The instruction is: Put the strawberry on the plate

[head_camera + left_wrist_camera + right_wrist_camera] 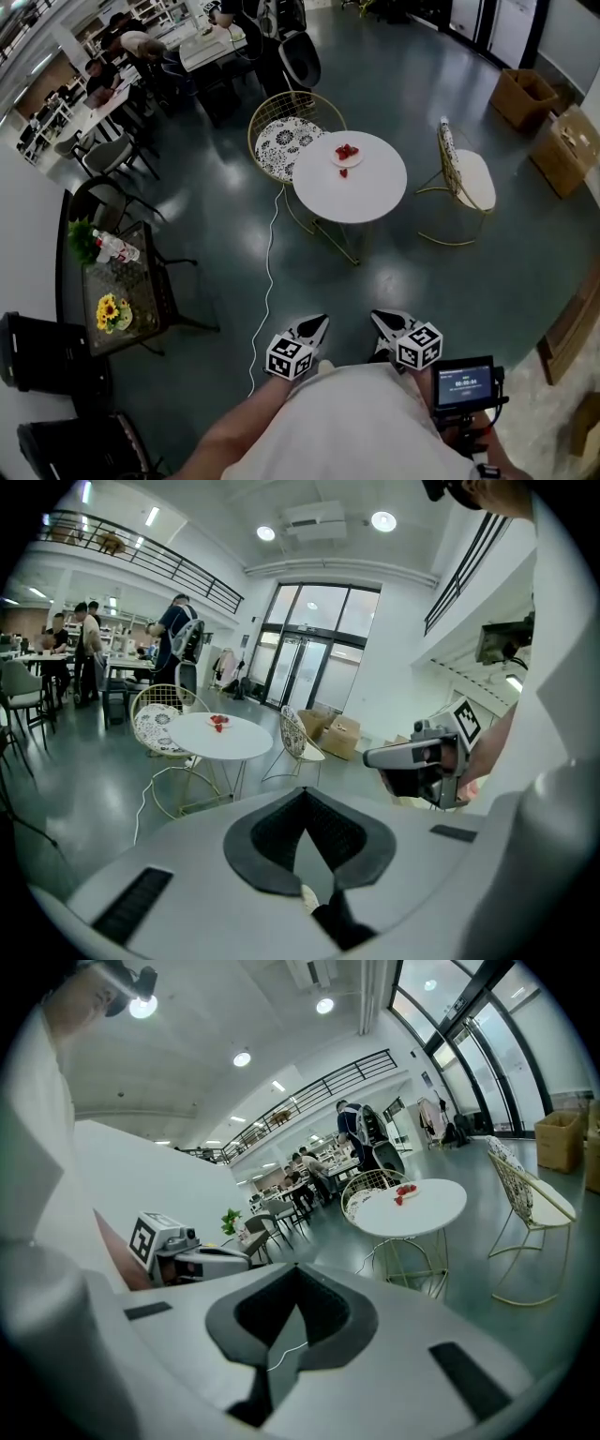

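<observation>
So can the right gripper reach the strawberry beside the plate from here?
Probably not: the right gripper is shut, with open floor between it and the strawberry; nothing blocks the walk.

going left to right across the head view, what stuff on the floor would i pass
side table with sunflowers → gold chair with patterned cushion → white round table → gold chair with cream seat → cardboard boxes

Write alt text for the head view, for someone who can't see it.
A round white table stands across the dark floor, with a plate of strawberries and one loose strawberry beside it. Near the camera, the left gripper and right gripper are both shut and empty.
</observation>
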### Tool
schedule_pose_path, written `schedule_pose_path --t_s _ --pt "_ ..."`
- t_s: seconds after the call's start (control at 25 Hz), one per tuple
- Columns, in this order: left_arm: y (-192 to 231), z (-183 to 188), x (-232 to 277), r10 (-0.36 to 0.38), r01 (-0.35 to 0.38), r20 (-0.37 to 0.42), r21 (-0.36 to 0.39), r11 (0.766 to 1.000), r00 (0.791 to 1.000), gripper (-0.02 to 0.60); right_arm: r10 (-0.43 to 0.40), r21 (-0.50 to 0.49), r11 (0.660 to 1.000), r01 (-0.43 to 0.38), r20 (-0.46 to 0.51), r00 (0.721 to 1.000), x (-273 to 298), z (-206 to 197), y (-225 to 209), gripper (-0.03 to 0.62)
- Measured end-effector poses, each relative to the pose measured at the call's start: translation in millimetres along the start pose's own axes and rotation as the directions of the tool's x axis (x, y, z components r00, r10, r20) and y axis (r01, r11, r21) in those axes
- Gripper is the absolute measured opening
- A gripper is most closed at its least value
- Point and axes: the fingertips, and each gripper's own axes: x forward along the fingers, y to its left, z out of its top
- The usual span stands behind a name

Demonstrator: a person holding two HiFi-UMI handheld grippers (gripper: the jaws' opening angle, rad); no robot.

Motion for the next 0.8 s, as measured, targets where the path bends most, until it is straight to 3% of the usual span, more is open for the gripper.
schedule_pose_path --t_s 0.8 --pt "-37.4 64.8 146.5 0.071 -0.071 -0.012 -0.015 0.997 0.997 0.005 0.060 -0.011 0.998 -0.059 0.017 0.998 -55.5 54.7 -150.9 0.005"
